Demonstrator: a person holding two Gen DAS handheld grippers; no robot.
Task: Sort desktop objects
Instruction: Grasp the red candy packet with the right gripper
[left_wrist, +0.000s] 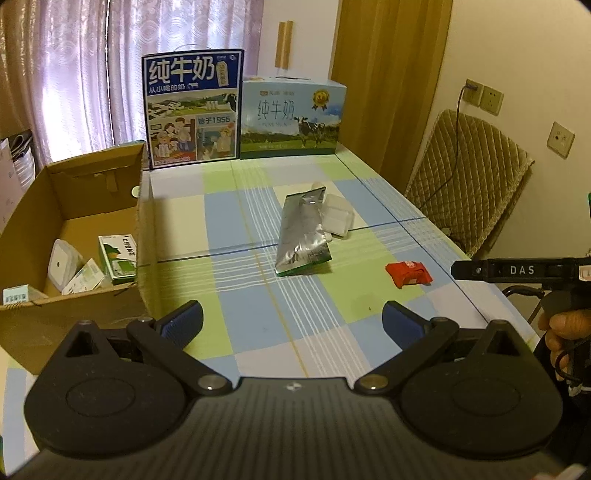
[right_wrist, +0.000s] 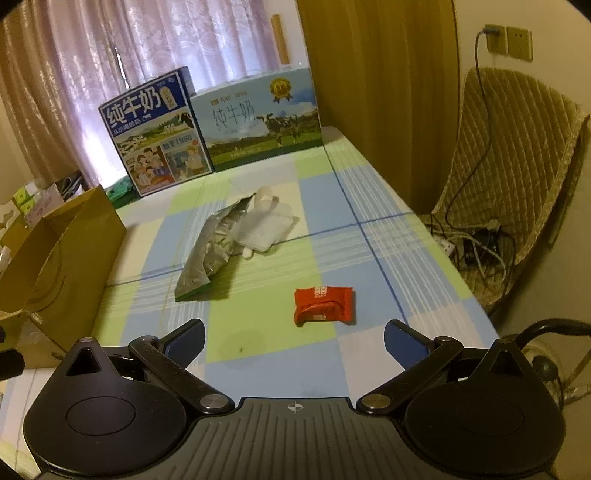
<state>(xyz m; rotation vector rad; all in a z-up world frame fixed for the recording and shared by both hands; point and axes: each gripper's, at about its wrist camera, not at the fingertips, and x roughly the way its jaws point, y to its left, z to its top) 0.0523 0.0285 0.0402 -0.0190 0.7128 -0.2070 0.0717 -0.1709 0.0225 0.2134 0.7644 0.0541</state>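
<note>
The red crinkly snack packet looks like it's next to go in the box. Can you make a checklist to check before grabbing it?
1. Right tool open: ok.
2. Right tool empty: ok.
3. Red crinkly snack packet lying alone, clear of the silver foil pouch: ok.
4. Packet straight ahead of the right tool: ok.
5. Brown cardboard box open with room inside: ok.
6. Left tool open, out of the way: ok.

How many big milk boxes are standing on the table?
2. The dark blue milk box stands at the table's far end, nearest the cardboard box. The light blue milk box stands right beside it. None seem hidden.
</note>
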